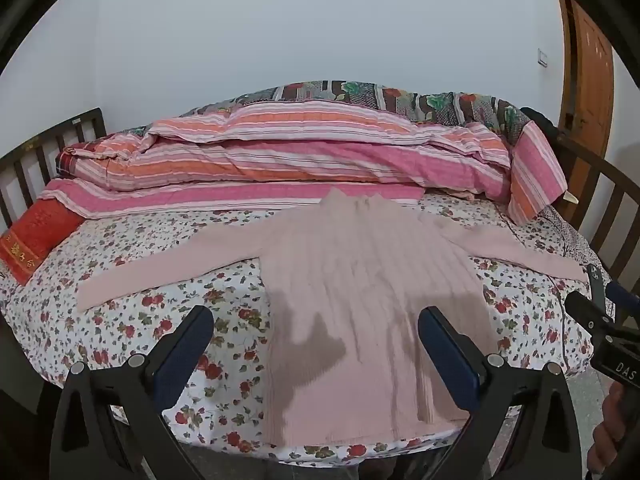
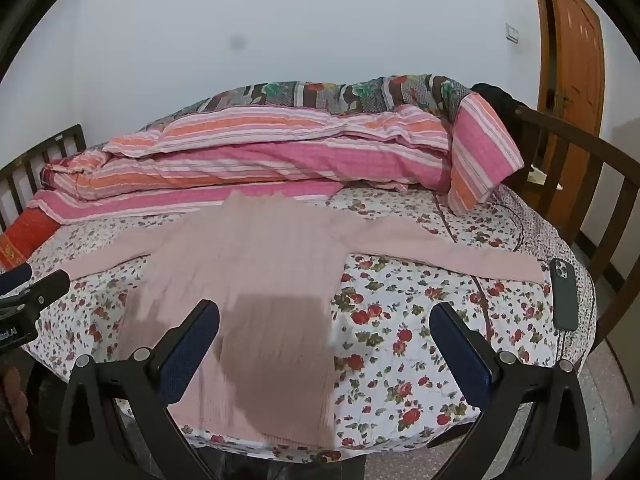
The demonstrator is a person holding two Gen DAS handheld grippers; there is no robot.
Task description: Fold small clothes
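While both tools hang above the near edge of the bed, we see the left gripper [image 1: 316, 328] and the right gripper [image 2: 324, 326] spread wide with nothing between their pads. Under them the pink sweater [image 1: 360, 280] lies flat on the floral sheet [image 1: 160, 320], sleeves out to both sides. A dark phone [image 2: 564, 294] rests beside the right cuff. Farther back, the striped quilt [image 1: 300, 152] is piled against the wall.
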